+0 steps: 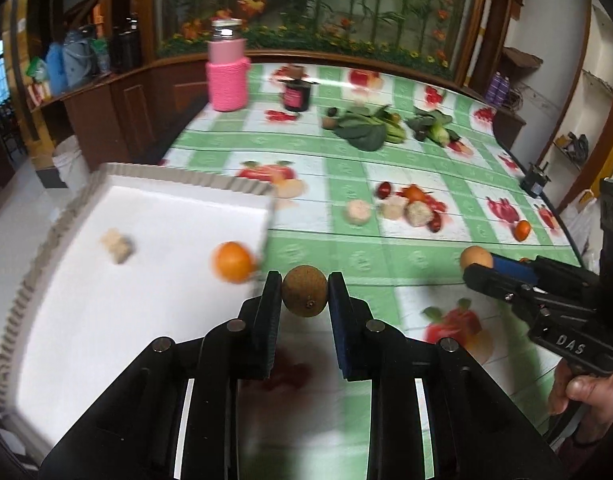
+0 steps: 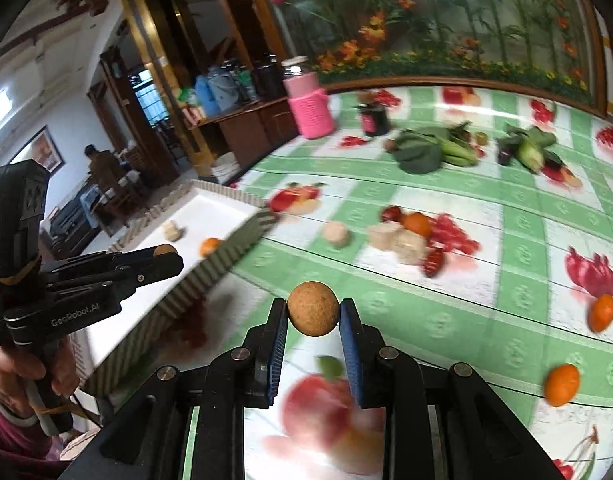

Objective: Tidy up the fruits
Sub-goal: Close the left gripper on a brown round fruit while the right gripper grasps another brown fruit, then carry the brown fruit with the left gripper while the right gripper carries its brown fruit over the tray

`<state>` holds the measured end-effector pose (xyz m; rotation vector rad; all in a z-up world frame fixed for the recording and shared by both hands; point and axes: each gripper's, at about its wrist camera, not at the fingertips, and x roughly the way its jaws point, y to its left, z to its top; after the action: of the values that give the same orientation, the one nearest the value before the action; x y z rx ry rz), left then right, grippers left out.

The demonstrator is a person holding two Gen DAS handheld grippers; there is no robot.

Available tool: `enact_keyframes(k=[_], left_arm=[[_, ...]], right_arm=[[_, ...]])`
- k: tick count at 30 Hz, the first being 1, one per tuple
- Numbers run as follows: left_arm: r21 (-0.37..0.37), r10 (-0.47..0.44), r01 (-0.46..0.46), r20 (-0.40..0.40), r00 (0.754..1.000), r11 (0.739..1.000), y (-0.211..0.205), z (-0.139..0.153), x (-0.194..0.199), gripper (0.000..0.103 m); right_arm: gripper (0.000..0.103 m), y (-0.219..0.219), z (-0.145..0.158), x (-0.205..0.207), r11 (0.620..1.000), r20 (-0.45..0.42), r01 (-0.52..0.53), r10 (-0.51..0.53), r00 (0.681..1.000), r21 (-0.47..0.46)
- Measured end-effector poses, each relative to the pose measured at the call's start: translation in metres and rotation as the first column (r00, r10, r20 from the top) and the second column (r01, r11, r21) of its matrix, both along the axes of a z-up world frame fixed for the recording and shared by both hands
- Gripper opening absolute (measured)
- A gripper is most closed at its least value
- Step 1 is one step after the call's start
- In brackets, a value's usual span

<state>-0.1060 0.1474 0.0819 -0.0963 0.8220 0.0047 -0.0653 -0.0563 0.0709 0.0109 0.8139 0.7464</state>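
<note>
Left wrist view: left gripper (image 1: 305, 295) clamps a brown round fruit (image 1: 305, 295); the white tray (image 1: 146, 216) lies just ahead-left, nearer this hand.

Right wrist view: right gripper (image 2: 313, 314) clamps a tan round fruit (image 2: 313, 314); the tray sits farther left.

tabletop (image 1: 358, 264): glossy printed oilcloth, smooth, ahead of the jaws
tray (image 1: 154, 216): white, matt inside, ribbed wall, left of the left jaws
brown fruit (image 1: 305, 296): dull, finely rough skin, between the left jaws
pads (image 1: 338, 320): blue, ridged, rubbery
bottle sleeve (image 1: 227, 84): pink knitted yarn, far ahead
cabinet (image 1: 118, 112): dark polished wood
</note>
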Motion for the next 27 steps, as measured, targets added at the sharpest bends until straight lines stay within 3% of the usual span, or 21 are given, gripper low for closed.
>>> enact_keyframes(k=[11,15,27], left_arm=[[0.051,0.174,-0.174,-0.003,0.985,0.983,0.084,-0.003,-0.031,0.023],[0.112,0.228,-0.227,0.004,0.974,0.968,0.108,-0.007,-0.038,0.023],[0.098,0.258,-0.252,-0.049,0.965,0.963,0.135,-0.031,-0.034,0.023]], right_arm=[[0.025,0.084,0.007,-0.014,0.988,0.0,-0.156,0.156,0.988,0.002],[0.025,0.119,0.006,-0.016,0.977,0.002,-0.214,0.214,0.977,-0.008],[0.025,0.184,-0.011,-0.01,0.941,-0.038,-0.327,0.324,0.945,-0.092]])
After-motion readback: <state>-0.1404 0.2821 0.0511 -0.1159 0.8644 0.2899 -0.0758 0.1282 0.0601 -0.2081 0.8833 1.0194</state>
